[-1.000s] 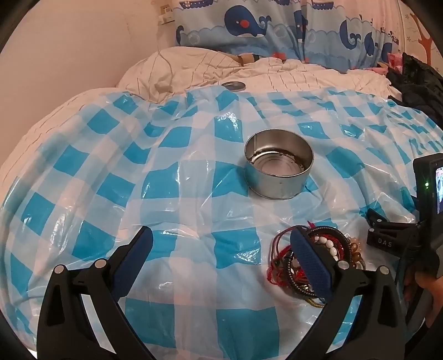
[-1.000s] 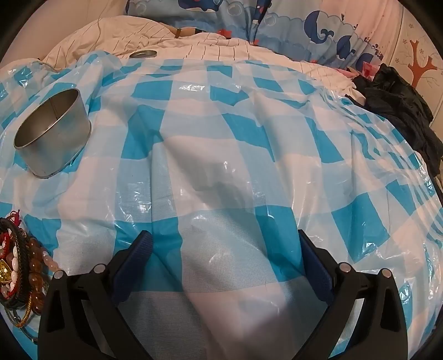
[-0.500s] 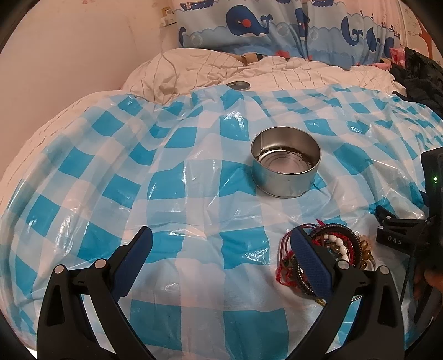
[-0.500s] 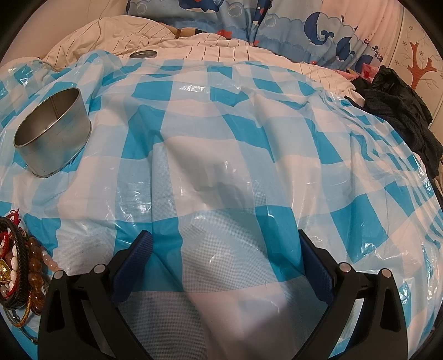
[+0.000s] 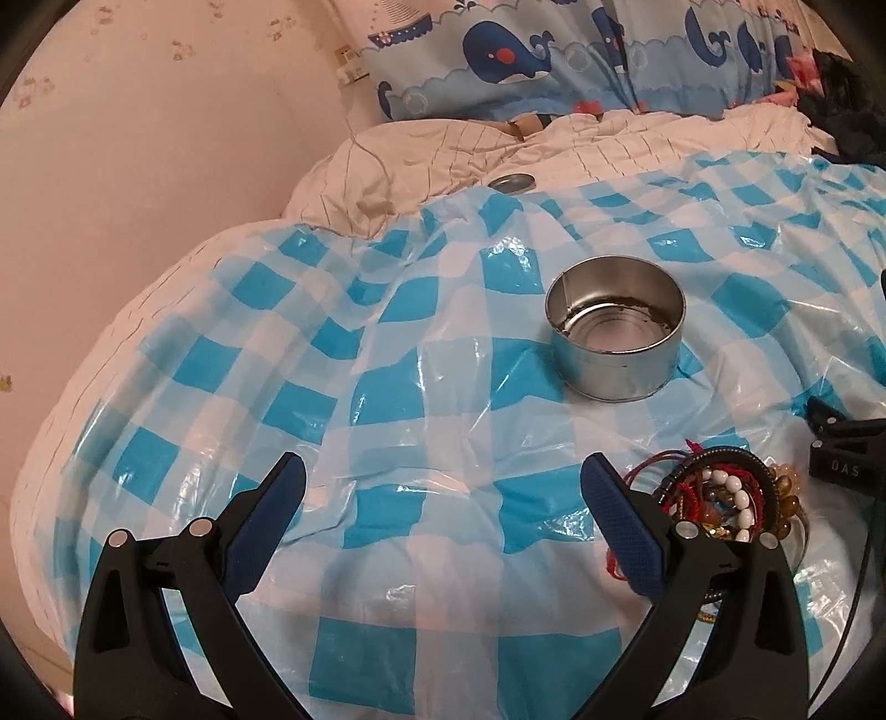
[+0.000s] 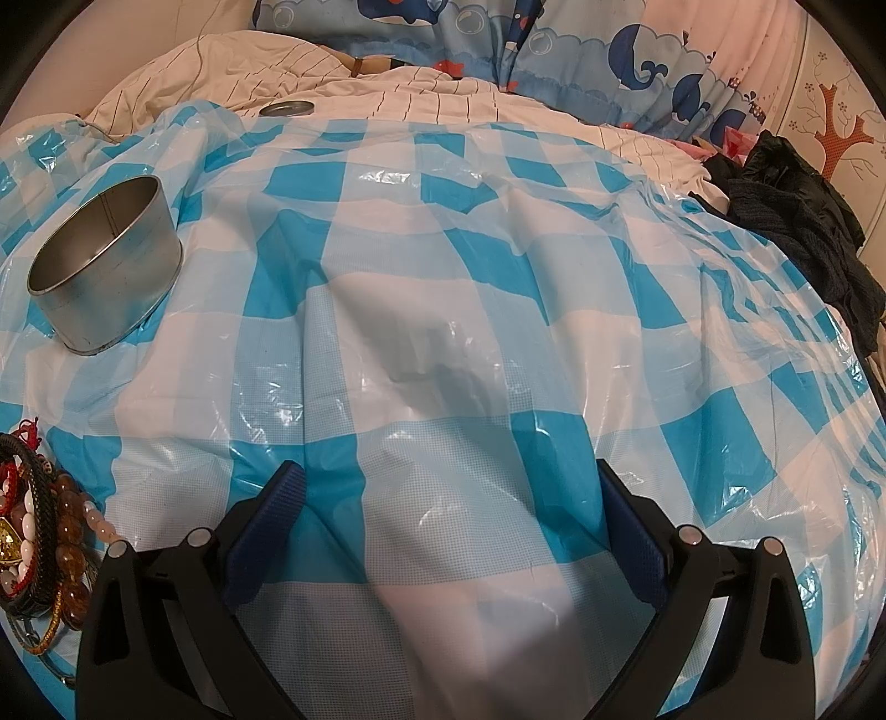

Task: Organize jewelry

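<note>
A heap of jewelry (image 5: 725, 498), bead bracelets and red and black cords, lies on the blue-and-white checked plastic sheet (image 5: 421, 387) just right of my left gripper's right finger. The same jewelry heap (image 6: 39, 531) shows at the left edge of the right wrist view. An empty round metal tin (image 5: 617, 327) stands upright beyond the heap; the tin (image 6: 105, 271) is far left of my right gripper. My left gripper (image 5: 443, 520) is open over bare sheet. My right gripper (image 6: 448, 526) is open too, low over the sheet, holding nothing.
A flat metal lid (image 5: 512, 181) rests at the sheet's far edge on a cream quilt (image 5: 443, 149). Whale-print pillows (image 5: 554, 50) lie behind. Dark clothing (image 6: 803, 221) is piled at the right. The other gripper's black body (image 5: 847, 443) sits right of the jewelry.
The left wrist view has shifted left and pulled back a little: tin and jewelry now sit further right in it. The right gripper has stayed almost still.
</note>
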The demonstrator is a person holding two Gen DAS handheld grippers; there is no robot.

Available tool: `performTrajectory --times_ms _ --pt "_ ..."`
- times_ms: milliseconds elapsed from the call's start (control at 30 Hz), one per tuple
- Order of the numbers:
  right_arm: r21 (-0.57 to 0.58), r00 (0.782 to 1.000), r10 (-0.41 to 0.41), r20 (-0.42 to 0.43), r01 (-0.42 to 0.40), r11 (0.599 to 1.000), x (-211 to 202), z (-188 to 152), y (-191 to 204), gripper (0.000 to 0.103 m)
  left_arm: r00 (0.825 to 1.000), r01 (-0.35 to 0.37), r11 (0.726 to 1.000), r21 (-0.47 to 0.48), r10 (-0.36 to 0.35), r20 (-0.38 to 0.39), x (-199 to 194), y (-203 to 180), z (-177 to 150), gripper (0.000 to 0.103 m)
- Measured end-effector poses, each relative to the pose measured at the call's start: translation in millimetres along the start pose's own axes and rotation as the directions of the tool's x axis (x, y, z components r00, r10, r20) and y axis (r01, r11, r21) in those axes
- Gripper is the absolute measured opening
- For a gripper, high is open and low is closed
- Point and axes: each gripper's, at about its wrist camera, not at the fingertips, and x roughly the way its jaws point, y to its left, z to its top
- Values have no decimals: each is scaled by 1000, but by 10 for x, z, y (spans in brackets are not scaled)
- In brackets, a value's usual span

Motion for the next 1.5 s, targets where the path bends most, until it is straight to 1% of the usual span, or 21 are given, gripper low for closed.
performTrajectory --times_ms 100,300,467,1133,1233,1267,1367,1400,1467,1500 --pt "0 1000 -1 0 1 1000 -1 0 1 96 1000 21 1000 -7 -21 -3 -13 18 7 96" --pt "-1 1000 -1 1 1 1000 -1 1 4 96 993 107 993 -49 -109 -43 3 41 -11 96" --pt "-1 1000 -2 1 2 1000 1 2 7 96 988 131 990 -60 -136 -72 47 -13 -39 96" --pt "-3 1000 -3 4 3 1000 -54 16 -9 96 984 140 988 -70 -146 -103 113 -37 -68 96" --pt "5 999 39 8 -39 999 -118 34 -24 96 983 146 987 -68 -153 -106 117 -53 -65 96" --pt "7 998 62 15 -62 998 -166 43 -30 96 982 149 986 -69 -156 -108 118 -55 -62 96" --pt "7 994 94 56 -95 995 -318 65 -36 96 980 158 985 -74 -166 -109 115 -61 -61 96" --pt "7 989 118 85 -119 993 -410 80 -60 96 980 160 984 -74 -168 -111 119 -61 -60 96" --pt "3 980 160 116 -161 987 -510 101 -67 96 978 164 984 -75 -172 -117 132 -62 -62 96" --pt "-10 968 213 136 -213 977 -586 102 -64 96 977 167 983 -76 -175 -121 141 -60 -59 96"
